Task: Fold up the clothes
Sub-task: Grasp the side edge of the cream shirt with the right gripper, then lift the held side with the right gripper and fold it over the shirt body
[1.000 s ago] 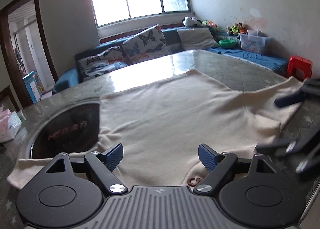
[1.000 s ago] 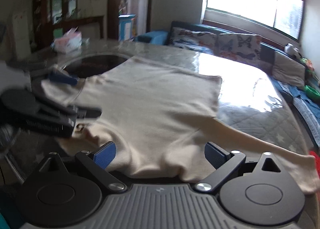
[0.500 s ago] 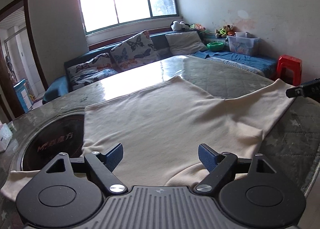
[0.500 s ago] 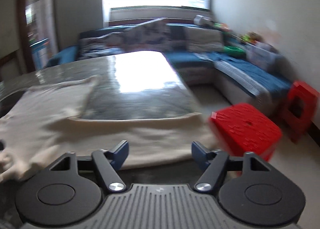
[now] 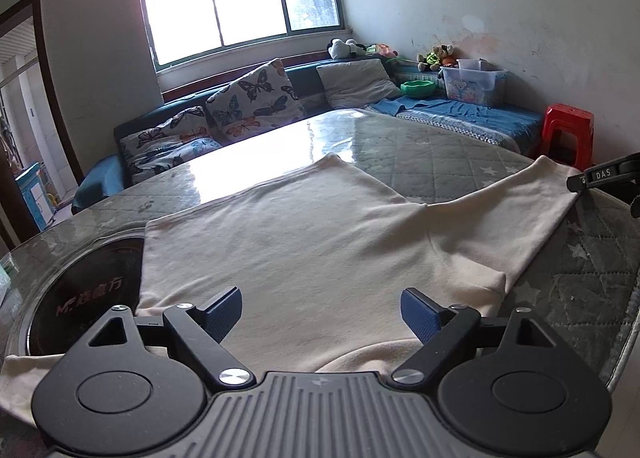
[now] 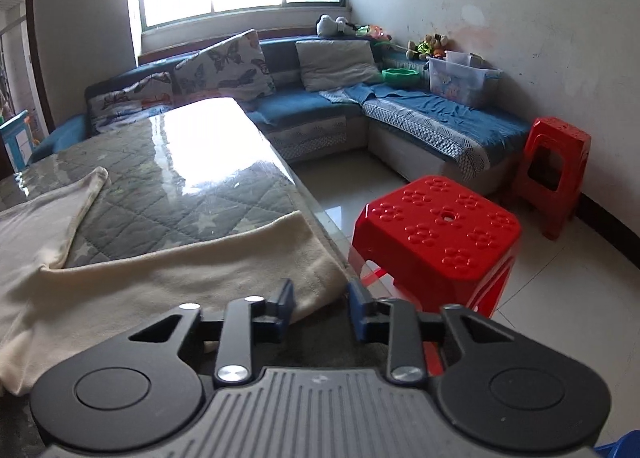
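A cream long-sleeved shirt (image 5: 304, 242) lies flat on the table, one sleeve stretched out to the right. My left gripper (image 5: 320, 314) hovers open over the shirt's near edge, with nothing pinched between its blue pads. In the right wrist view, the sleeve's end (image 6: 224, 270) lies at the table's right edge. My right gripper (image 6: 320, 306) is there with its jaws closing. The cuff's corner lies between the pads, which still stand a little apart. Part of the right gripper (image 5: 600, 175) shows at the far right of the left wrist view, by the cuff.
The table (image 5: 440, 161) has a grey quilted cover under glass and a dark round hob (image 5: 80, 298) set in at the left. A red stool (image 6: 436, 230) stands right beside the table edge, with a taller one (image 6: 556, 173) behind. A blue corner sofa (image 6: 400, 109) lines the walls.
My right gripper swung right from over the shirt's body to the sleeve's end, and its jaws narrowed. The left gripper shifted a little along the shirt and stayed open.
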The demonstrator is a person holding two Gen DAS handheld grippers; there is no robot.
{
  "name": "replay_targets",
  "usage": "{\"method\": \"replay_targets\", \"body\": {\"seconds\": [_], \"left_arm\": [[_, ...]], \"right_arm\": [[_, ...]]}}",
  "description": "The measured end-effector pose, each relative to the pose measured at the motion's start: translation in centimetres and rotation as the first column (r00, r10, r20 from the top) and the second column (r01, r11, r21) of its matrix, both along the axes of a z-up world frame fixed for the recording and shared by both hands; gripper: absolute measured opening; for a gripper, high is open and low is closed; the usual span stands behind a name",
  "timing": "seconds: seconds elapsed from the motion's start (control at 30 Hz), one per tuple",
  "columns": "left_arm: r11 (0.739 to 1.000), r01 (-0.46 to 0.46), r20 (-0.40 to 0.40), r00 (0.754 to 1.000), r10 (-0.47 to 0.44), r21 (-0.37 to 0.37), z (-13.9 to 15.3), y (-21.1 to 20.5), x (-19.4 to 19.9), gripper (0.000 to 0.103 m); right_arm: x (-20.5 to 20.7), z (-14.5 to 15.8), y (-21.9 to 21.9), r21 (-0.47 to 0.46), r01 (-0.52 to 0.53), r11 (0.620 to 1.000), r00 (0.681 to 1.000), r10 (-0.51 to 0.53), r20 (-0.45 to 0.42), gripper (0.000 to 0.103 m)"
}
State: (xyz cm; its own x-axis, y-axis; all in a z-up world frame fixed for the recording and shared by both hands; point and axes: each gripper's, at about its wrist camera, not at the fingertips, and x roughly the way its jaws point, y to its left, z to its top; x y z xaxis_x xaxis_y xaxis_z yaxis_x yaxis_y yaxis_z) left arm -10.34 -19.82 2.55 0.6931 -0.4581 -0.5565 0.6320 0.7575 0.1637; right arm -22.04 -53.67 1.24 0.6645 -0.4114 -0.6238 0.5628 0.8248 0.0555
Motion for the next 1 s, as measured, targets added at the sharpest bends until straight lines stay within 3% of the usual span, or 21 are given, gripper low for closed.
{"method": "replay_targets", "body": {"seconds": [0.17, 0.33, 0.6, 1.0], "left_arm": [[1.0, 0.019, -0.005, 1.0, -0.019, 0.012, -0.3, -1.4, 0.0, 0.089], [0.999, 0.051, -0.012, 0.999, -0.051, 0.009, -0.5, -2.6, -0.2, 0.09], [0.995, 0.1, -0.023, 0.995, -0.1, 0.018, -1.4, -4.3, -0.8, 0.091], [0.994, 0.106, -0.047, 0.993, -0.106, 0.0, -2.0, -4.7, -0.6, 0.091]], "right_arm": [[-0.5, 0.7, -0.5, 0.005, -0.002, 1.0, 0.999, 0.002, 0.046, 0.006], [-1.4, 2.5, -0.9, -0.01, 0.002, 1.0, 0.992, 0.0, 0.125, 0.006], [-1.0, 4.0, -1.1, -0.018, -0.03, 0.999, 0.988, 0.033, 0.151, 0.005], [1.6, 8.8, 0.1, -0.133, -0.1, 0.986, 0.974, 0.124, 0.188, 0.005]]}}
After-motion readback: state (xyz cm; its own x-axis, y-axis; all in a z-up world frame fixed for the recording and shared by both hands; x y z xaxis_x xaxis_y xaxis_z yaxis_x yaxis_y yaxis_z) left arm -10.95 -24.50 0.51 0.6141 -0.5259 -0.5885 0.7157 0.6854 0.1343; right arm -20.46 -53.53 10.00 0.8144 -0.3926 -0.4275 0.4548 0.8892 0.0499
